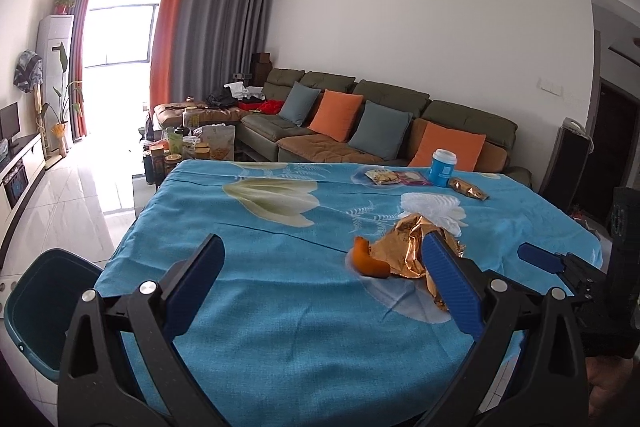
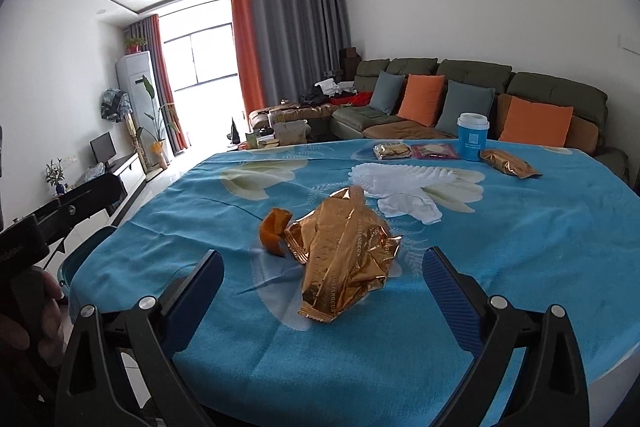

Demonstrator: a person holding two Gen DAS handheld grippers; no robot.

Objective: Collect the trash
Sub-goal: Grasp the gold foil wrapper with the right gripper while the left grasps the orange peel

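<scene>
A: On the blue cloth, right in front of your right gripper [image 2: 322, 267], lies the gold wrapper [image 2: 344, 263]. Orange peel [image 2: 274, 233] touches it.

B: Tongs?

A: Both wide open, holding nothing. Left gripper [image 1: 320, 259] hangs over bare cloth, w/ the bin [image 1: 44, 303] at the table edge.

B: So?

A: Go low & slow w/ the right. Pinch the thick crumpled middle, not the peel.

gold wrapper [image 1: 404, 251] partly behind tool finger [image 1: 450, 283]
</scene>
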